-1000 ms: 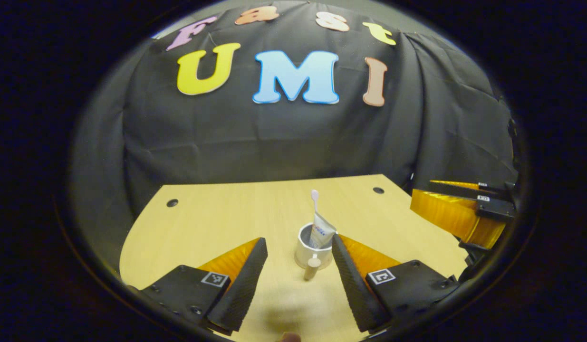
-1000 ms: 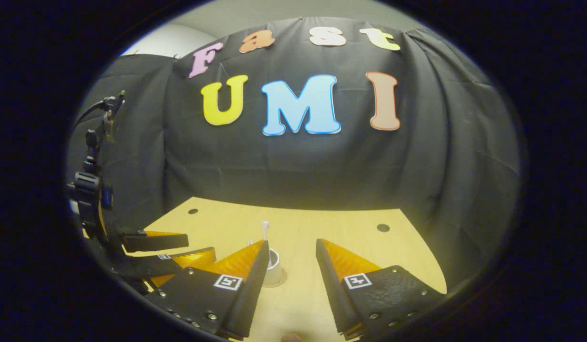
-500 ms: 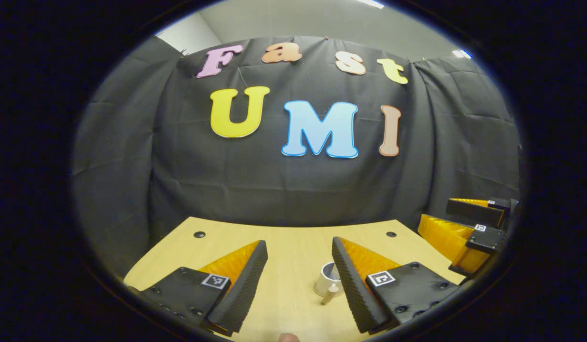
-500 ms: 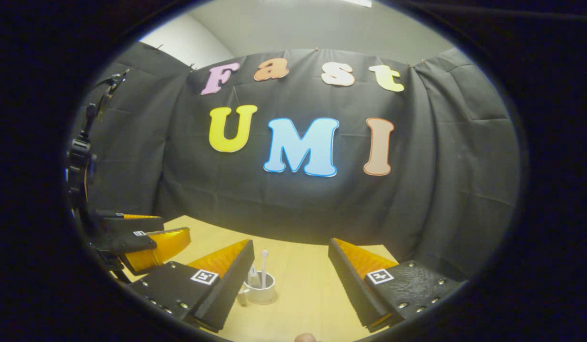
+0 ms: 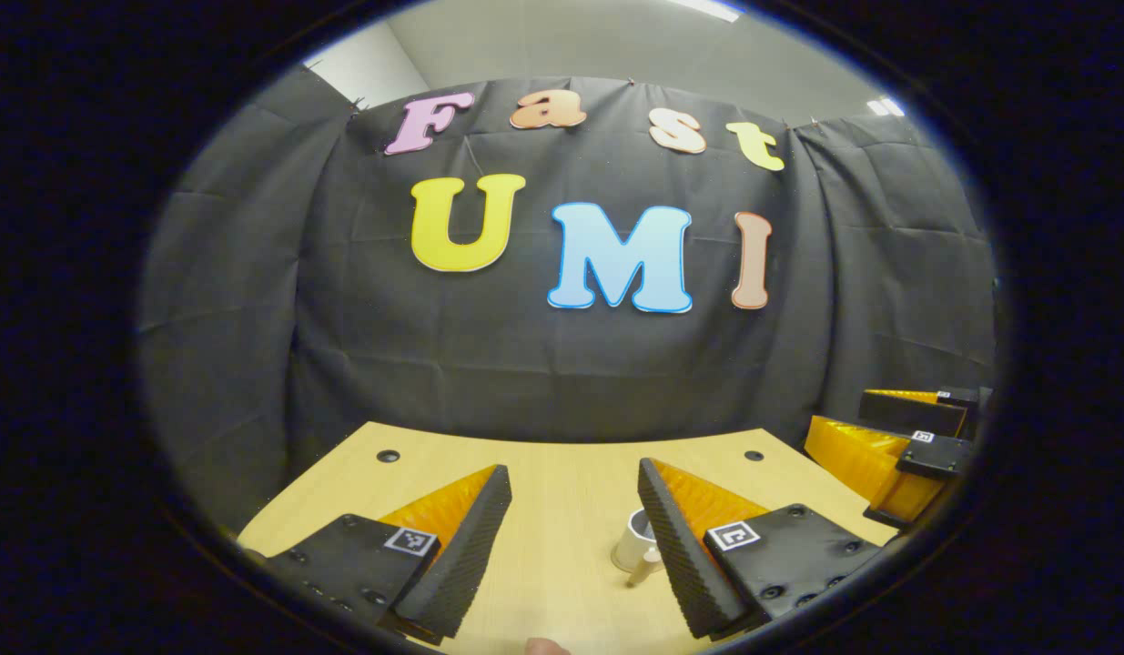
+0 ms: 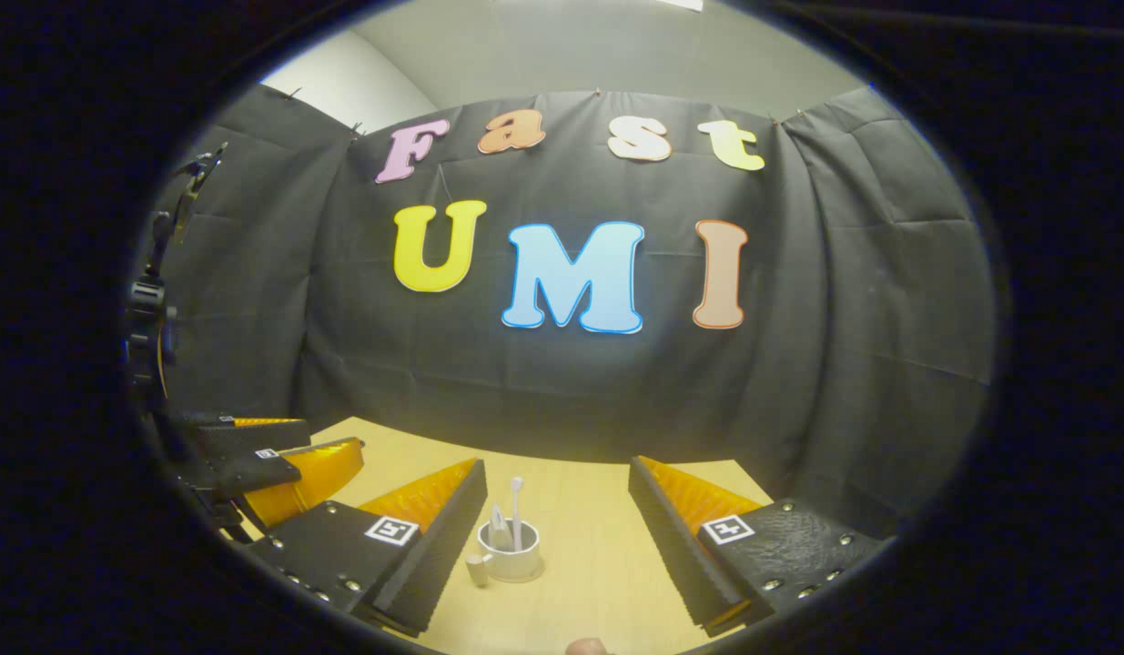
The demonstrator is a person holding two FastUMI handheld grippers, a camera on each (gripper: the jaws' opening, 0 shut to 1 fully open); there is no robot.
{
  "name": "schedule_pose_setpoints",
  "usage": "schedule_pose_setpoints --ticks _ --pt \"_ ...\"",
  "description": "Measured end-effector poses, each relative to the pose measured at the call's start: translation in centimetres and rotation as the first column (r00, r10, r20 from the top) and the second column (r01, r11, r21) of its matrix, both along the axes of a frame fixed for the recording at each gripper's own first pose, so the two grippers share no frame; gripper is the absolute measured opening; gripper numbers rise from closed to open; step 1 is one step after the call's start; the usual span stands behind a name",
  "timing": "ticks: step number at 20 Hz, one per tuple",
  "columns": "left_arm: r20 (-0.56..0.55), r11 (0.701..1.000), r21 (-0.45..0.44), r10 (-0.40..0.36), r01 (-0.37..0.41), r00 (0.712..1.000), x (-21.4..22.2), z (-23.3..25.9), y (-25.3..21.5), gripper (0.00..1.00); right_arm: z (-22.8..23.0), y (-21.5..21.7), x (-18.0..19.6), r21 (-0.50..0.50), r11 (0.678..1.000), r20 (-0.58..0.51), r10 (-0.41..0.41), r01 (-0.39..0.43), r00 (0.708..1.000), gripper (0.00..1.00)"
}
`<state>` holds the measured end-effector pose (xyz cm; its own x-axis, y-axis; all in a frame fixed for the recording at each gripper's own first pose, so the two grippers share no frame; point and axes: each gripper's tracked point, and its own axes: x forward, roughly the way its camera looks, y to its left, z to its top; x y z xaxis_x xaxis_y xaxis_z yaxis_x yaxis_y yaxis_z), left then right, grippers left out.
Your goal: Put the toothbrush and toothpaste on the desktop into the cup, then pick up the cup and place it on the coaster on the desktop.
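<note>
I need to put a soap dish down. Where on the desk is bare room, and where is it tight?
Bare wood lies right of the cup, toward the desk edge at the black cloth, and left of the cup toward the grommet hole. It is crowded around the cup, between the open fingers of both hand-held grippers.

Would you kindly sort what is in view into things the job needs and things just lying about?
Belong to the job:
- white cup on the desk
- toothbrush standing in it
- toothpaste tube in it
- left tool, open
- right tool, open

Just there:
- wooden desk
- black cloth wall
</note>
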<state>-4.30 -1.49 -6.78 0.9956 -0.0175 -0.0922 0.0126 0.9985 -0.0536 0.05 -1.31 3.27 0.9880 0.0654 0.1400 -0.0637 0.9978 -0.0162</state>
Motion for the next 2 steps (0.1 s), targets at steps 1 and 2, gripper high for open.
schedule_pose_setpoints --ticks 1,2 --pt "0.000 1.000 0.001 0.002 -0.002 1.000 -0.12 0.17 0.24 0.92 0.04 -0.06 -0.04 -0.002 1.000 0.002 -0.001 0.001 1.000 0.98" --pt "0.003 1.000 0.001 0.003 -0.003 1.000 -0.08 0.26 0.29 0.92 -0.02 -0.14 0.03 -0.004 1.000 0.004 -0.004 0.004 1.000 0.97"
